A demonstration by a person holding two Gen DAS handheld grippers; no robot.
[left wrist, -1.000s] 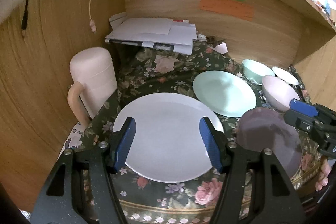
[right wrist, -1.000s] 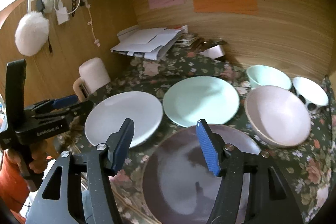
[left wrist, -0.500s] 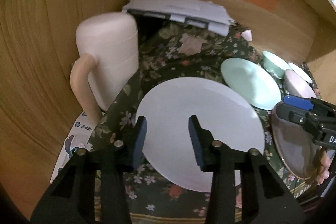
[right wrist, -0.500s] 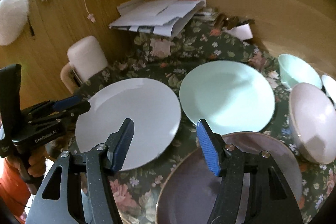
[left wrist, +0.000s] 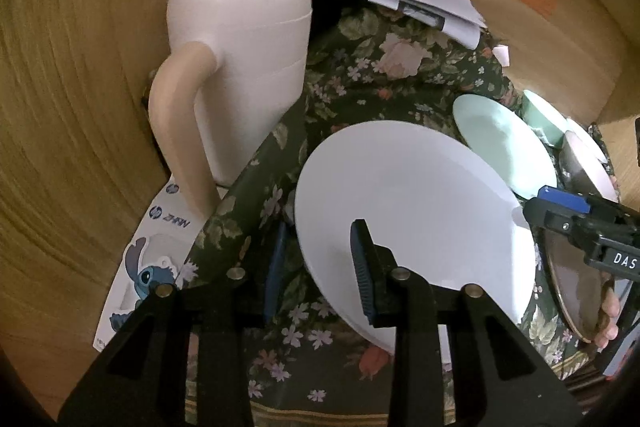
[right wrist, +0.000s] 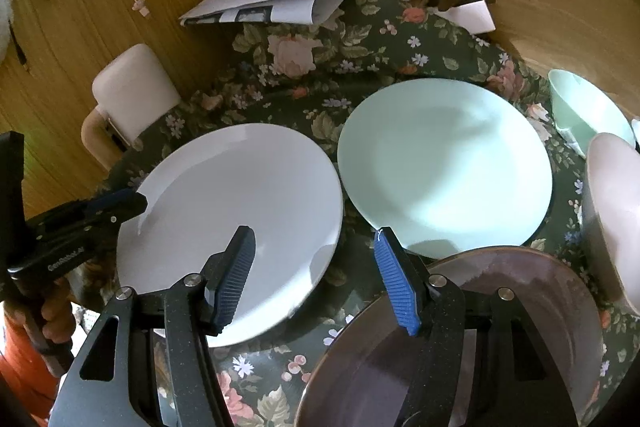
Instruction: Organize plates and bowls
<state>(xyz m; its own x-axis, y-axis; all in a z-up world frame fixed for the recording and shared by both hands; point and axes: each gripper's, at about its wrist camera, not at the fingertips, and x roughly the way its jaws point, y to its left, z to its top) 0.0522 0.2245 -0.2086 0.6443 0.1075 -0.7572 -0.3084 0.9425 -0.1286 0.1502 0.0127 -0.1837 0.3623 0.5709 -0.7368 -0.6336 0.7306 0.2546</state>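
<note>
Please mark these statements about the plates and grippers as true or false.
1. The left gripper straddles the white plate's rim. True.
2. The right gripper holds the green plate. False: it is open and holds nothing.
3. The green plate is stacked on the white plate. False: they lie side by side on the cloth.
4. A mug stands left of the white plate. True.

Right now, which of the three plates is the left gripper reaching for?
The white plate: the left gripper straddles its near rim, one finger on each side. The mint plate and the dark plate lie further right, away from it.
</note>
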